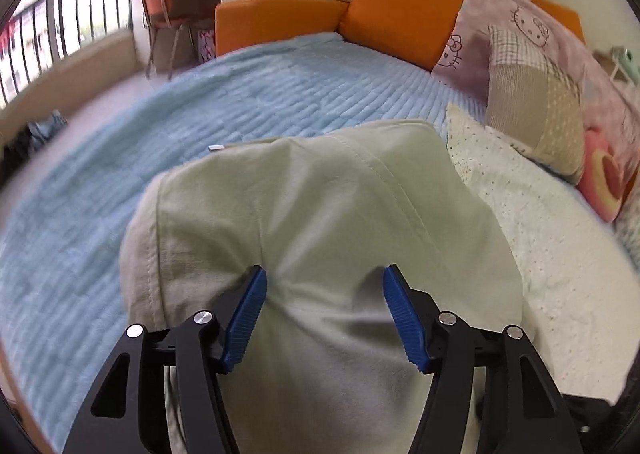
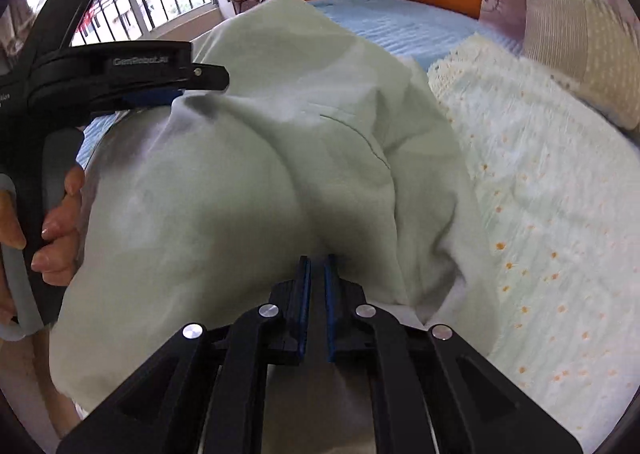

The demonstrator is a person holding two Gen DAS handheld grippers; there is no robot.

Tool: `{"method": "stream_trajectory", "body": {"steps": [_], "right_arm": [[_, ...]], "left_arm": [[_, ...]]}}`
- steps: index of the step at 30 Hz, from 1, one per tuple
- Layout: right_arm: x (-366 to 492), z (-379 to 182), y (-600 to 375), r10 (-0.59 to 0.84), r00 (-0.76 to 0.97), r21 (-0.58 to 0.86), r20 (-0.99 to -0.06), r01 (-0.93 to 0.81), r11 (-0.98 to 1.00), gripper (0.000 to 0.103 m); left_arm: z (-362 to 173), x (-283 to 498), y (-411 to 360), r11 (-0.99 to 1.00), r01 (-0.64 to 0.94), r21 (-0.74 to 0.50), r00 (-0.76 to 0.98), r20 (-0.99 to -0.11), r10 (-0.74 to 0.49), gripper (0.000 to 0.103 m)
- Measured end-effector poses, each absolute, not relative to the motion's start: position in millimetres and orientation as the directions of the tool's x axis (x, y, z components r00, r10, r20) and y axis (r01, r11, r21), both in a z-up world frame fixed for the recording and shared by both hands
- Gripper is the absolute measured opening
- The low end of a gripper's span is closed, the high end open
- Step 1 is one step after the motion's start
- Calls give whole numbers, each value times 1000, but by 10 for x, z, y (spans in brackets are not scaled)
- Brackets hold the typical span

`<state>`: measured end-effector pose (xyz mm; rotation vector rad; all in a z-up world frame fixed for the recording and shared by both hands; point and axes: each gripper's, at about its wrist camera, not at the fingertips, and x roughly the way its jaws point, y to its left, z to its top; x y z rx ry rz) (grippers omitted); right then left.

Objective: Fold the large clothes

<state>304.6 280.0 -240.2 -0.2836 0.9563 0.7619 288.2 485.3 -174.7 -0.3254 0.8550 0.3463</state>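
Note:
A large pale green garment (image 1: 304,205) lies heaped on the bed, and the right wrist view shows it (image 2: 224,193) rumpled in deep folds. My left gripper (image 1: 324,278) stands wide open, its blue fingertips (image 1: 256,286) sunk into the cloth with a mound of fabric between them. From the right wrist view this same left gripper (image 2: 160,95) appears side-on at the garment's left edge, held by a person's hand (image 2: 60,230). My right gripper (image 2: 318,260) is shut on a fold of the garment at its near edge, the pads almost together.
The bed is covered by a light blue ribbed blanket (image 1: 160,141). A white lacy blanket (image 1: 540,238) lies right of the garment, with patterned pillows (image 1: 536,113) behind it. Orange cushions (image 1: 400,9) line the far side. A chair (image 1: 160,5) and a balcony railing (image 1: 60,25) stand far left.

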Motion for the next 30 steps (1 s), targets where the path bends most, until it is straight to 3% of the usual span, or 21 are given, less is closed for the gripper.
{"method": "stream_trajectory", "body": {"steps": [1, 3, 6, 9, 14, 15, 16, 17, 18, 30], "right_arm": [[3024, -2333, 2759, 475, 348, 116, -808, -697, 708, 9], [2944, -2164, 2665, 501, 382, 109, -776, -702, 704, 9], [2739, -1890, 2548, 527, 439, 61, -727, -724, 687, 10], [2533, -1647, 2446, 538, 495, 9, -683, -731, 683, 11], [2119, -1328, 2223, 542, 543, -25, -642, -721, 692, 12], [2043, -1285, 2166, 539, 545, -26, -642, -719, 695, 24], [1994, -1261, 2116, 540, 547, -23, -639, -716, 698, 52], [1940, -1234, 2073, 542, 550, -23, -635, -715, 699, 71], [1886, -1224, 2042, 541, 560, -31, -627, -712, 701, 95], [1568, -1289, 1596, 548, 608, -11, -574, -676, 737, 98]], "left_arm": [[-1673, 2804, 4811, 889, -435, -141, 622, -761, 184, 65], [-1527, 2629, 4746, 872, -463, -161, 655, -725, 214, 79], [-1250, 2282, 4594, 857, -478, -194, 707, -663, 245, 81], [-1006, 1985, 4305, 858, -497, -132, 704, -639, 310, 93], [-718, 1571, 3901, 845, -531, -56, 700, -591, 401, 99], [-679, 1487, 3836, 840, -540, -43, 698, -581, 419, 99], [-644, 1390, 3762, 835, -549, -37, 695, -575, 431, 100], [-625, 1301, 3719, 833, -551, -39, 694, -575, 432, 100], [-604, 1218, 3677, 830, -556, -39, 693, -573, 437, 100], [-757, 753, 3282, 842, -539, -19, 709, -551, 441, 100]]}}
